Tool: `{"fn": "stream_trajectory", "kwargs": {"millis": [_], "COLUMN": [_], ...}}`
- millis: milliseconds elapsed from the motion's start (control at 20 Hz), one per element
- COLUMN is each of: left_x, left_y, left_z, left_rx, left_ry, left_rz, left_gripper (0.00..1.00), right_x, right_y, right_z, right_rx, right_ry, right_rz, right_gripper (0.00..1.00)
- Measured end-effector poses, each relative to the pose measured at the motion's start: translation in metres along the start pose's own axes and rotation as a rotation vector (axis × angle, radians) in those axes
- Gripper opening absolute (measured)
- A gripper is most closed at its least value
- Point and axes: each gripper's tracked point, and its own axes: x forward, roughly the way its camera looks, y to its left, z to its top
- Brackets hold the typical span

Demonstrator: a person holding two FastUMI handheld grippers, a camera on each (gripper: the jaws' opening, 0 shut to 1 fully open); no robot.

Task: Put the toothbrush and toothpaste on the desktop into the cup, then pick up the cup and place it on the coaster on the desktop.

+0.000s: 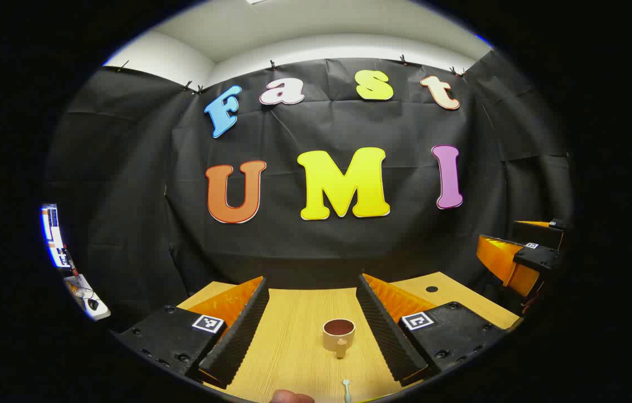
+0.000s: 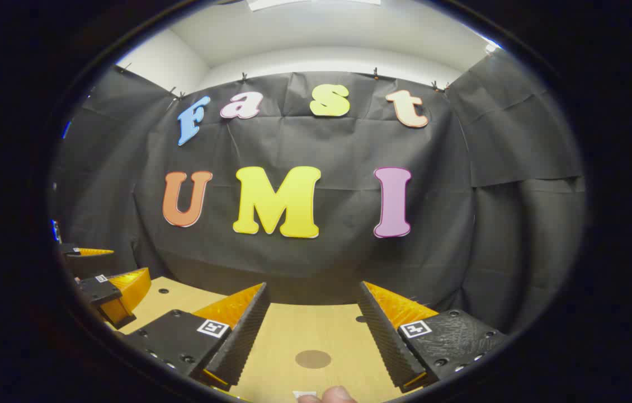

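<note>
The cup [image 1: 339,334] stands upright on the worktop [image 1: 288,341], straight ahead between the left gripper [image 1: 312,330]'s wide-spread fingers. What may be the toothbrush [image 1: 346,389] lies nearer. The coaster [image 2: 312,359] lies ahead of the right gripper [image 2: 312,336], fingers likewise wide.

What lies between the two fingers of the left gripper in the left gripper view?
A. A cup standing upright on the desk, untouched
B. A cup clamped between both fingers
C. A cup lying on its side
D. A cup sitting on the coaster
A: the cup stands upright on the bare wooden desk, and the left gripper is open, with clear gaps between its fingers and the cup.
</note>
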Motion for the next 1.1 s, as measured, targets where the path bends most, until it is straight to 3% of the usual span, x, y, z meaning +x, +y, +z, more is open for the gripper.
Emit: {"fn": "stream_trajectory", "kwargs": {"millis": [200, 250, 300, 1100], "left_x": [-0.001, -0.001, 0.001, 0.007], "left_y": [-0.007, -0.008, -0.009, -0.024], "left_z": [-0.003, -0.004, -0.005, -0.024], "left_rx": [-0.004, -0.005, -0.005, 0.002], "left_ry": [0.007, 0.009, 0.011, 0.045], "left_rz": [-0.009, -0.01, -0.011, -0.014], "left_gripper": [0.99, 0.94, 0.99, 0.99], "right_x": [0.001, 0.002, 0.002, 0.009], "right_y": [-0.006, -0.007, -0.009, -0.01], "right_z": [-0.002, -0.003, -0.003, -0.029], "right_rx": [-0.004, -0.004, -0.004, -0.024], "right_ry": [0.003, 0.004, 0.006, 0.046], "right_rz": [-0.002, -0.004, -0.005, 0.017], "right_gripper": [0.95, 0.95, 0.95, 0.97]}}
